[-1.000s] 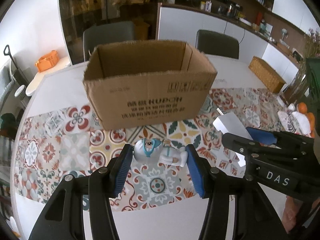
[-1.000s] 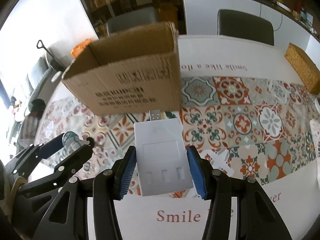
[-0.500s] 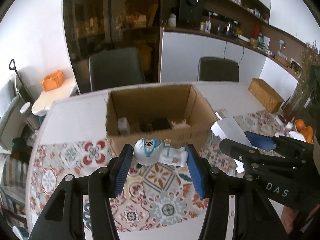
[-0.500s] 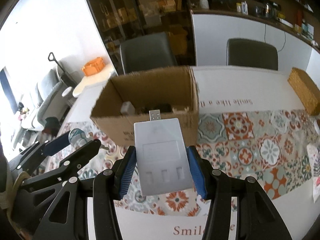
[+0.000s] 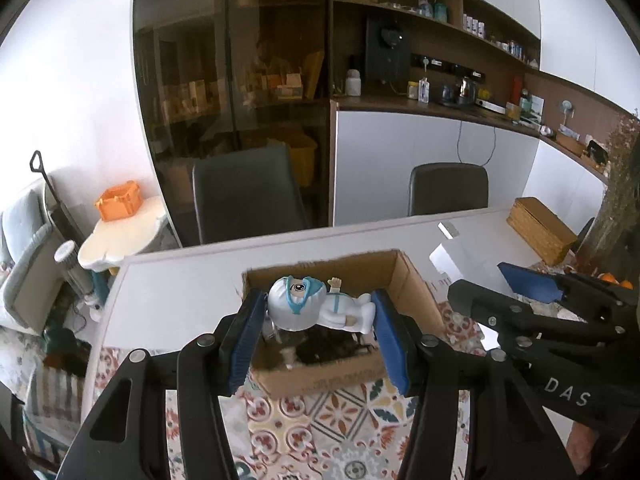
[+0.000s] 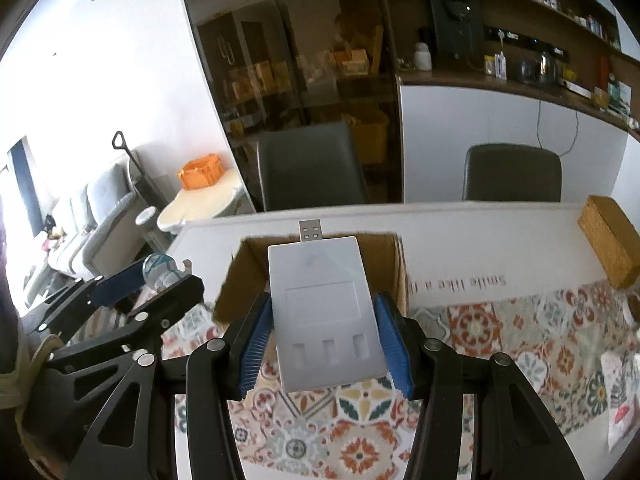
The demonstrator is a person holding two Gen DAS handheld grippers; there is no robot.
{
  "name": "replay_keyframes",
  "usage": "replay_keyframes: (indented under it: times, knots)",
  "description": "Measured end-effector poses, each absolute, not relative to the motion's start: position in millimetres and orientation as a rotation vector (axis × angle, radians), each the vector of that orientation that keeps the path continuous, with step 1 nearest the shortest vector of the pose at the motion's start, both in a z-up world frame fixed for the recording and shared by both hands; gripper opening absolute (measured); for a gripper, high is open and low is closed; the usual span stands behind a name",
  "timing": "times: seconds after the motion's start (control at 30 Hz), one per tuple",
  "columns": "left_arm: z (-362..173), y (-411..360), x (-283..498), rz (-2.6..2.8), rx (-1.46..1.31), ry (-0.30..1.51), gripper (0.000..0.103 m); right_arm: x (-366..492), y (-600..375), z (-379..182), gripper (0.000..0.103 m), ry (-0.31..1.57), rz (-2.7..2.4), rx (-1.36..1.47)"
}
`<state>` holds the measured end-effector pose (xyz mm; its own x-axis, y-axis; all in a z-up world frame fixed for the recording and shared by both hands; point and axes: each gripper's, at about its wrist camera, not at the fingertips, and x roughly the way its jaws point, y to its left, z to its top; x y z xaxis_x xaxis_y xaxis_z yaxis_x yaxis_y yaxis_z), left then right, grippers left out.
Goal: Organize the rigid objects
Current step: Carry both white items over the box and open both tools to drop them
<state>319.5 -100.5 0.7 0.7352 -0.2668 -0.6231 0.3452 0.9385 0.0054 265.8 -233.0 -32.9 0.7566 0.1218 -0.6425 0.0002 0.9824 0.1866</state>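
My left gripper [image 5: 318, 322] is shut on a small white and blue figurine [image 5: 316, 308], held sideways high above the open cardboard box [image 5: 416, 288]. My right gripper [image 6: 324, 336] is shut on a flat white USB device [image 6: 324, 312] with its plug pointing forward, also above the box [image 6: 400, 276]. Several small items lie in the box's bottom. The right gripper with the white device [image 5: 460, 260] shows at the right of the left wrist view. The left gripper with the figurine [image 6: 160, 272] shows at the left of the right wrist view.
The box stands on a white table with a patterned tile runner [image 6: 480, 332]. A woven basket [image 6: 612, 240] sits at the far right. Two dark chairs [image 5: 244, 196] stand behind the table. A plant and orange fruit are at the right edge of the left wrist view.
Both grippers have risen with their objects and moved forward over the box. The view now looks down into the box from above instead of at its front side.
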Motion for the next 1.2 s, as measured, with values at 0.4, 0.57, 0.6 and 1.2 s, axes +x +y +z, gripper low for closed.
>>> replay_keyframes:
  times: [0.4,0.57,0.6,1.2]
  knots:
    - [-5,-104,371,-0.314,0.104,0.715,0.054,316,-233,-26,0.052,0.725,0.076,0.160]
    - [-23,-104,391,-0.303,0.084,0.773,0.054,338,-236,-43,0.052,0.775,0.087,0.166]
    - [-28,-103,395,-0.300,0.080,0.789,0.054,344,-237,-47,0.052,0.786,0.085,0.167]
    - [-44,-85,373,-0.192,0.043,0.795,0.088,342,-255,-66,0.082,0.804,-0.024,0.240]
